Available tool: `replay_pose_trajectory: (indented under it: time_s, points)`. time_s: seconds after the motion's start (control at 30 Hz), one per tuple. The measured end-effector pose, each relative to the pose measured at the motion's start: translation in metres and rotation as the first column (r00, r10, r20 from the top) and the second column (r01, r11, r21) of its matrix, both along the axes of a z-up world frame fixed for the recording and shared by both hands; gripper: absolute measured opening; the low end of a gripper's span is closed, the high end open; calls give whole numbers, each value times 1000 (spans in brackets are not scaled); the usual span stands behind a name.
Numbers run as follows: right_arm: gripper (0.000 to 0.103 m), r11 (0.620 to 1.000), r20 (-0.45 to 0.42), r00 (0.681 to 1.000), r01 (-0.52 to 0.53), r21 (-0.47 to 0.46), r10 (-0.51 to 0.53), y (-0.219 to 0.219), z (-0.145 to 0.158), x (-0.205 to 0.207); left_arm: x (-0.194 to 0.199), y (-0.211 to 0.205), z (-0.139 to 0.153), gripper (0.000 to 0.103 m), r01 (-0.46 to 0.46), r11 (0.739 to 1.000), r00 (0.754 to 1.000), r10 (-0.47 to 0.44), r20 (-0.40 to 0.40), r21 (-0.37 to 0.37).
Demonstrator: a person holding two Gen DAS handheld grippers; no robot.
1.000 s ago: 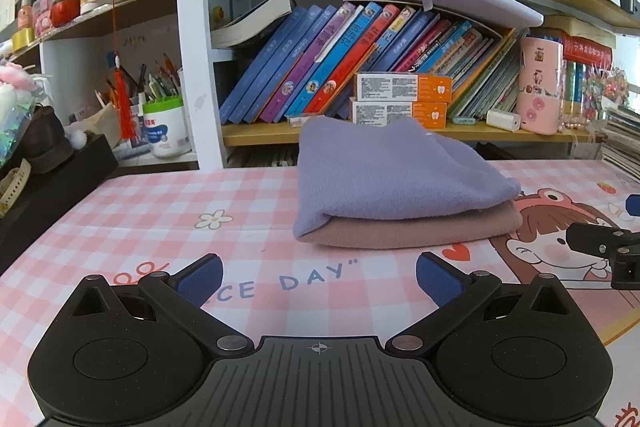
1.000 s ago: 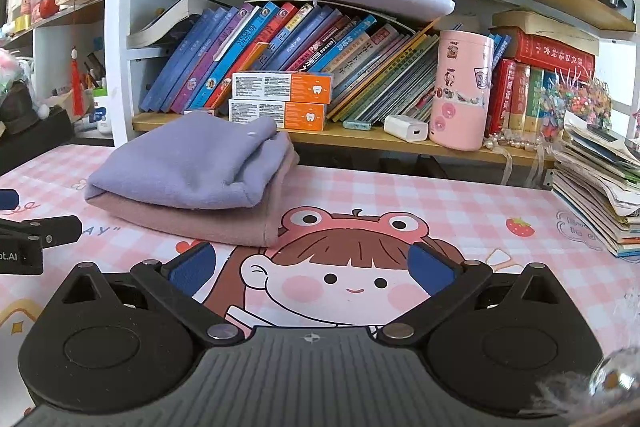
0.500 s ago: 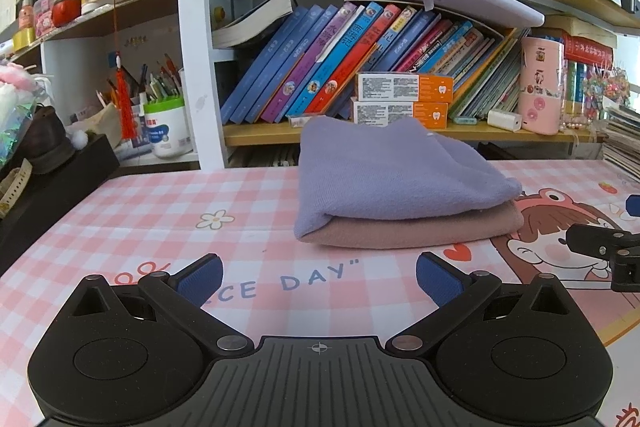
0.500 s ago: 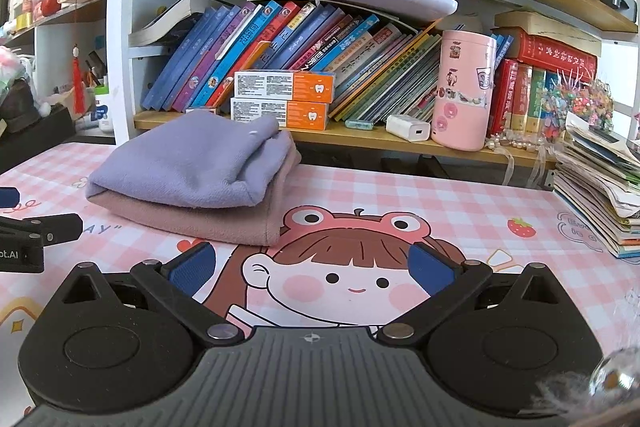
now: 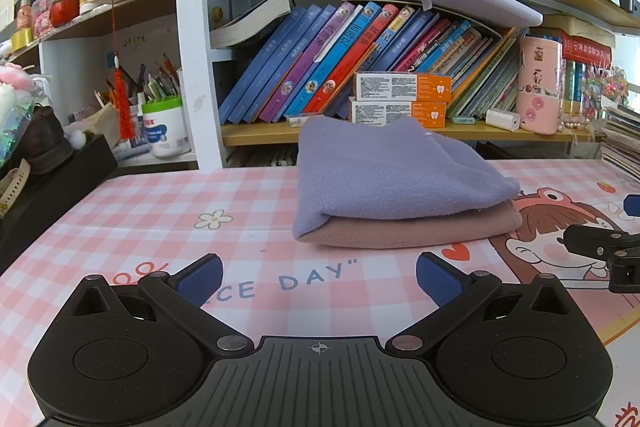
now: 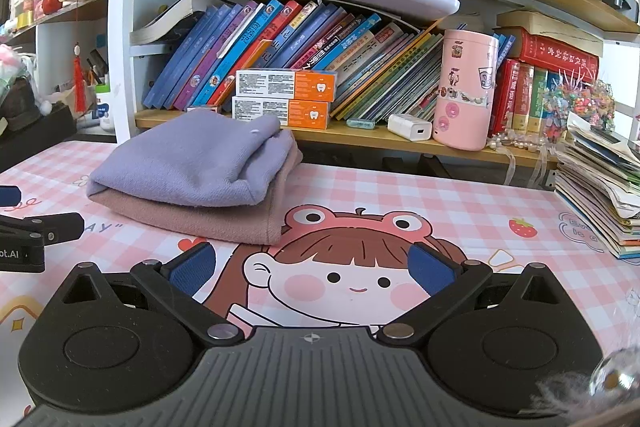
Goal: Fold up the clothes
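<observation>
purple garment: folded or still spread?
Folded. The purple garment is a compact bundle with a rounded fold edge, stacked on the pink garment.

the right gripper hangs low over the pink checked surface, jaws spread wide with nothing between them. at ten o'clock a folded lilac garment lies on a folded pink one. the left gripper pokes in at nine o'clock.
</observation>
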State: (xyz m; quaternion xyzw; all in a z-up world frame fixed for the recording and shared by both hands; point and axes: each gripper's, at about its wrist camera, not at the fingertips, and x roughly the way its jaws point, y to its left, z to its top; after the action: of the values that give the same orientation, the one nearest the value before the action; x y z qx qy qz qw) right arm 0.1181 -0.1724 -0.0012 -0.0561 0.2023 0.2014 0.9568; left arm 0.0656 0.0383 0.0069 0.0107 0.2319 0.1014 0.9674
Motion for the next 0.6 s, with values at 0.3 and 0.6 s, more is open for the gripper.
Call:
replay_pose_trajectory:
  time_s: [0.3,0.6]
  points:
    - [103,1000,-1,1000,-2,-1,2,0,0,0,1,-1,-1,103,-8,1000,1000,8,-8,9]
    - [103,1000,-3,1000,-3,-2,3,1,0,0,1,0,-1,103,-4,1000,1000,4,-4,9]
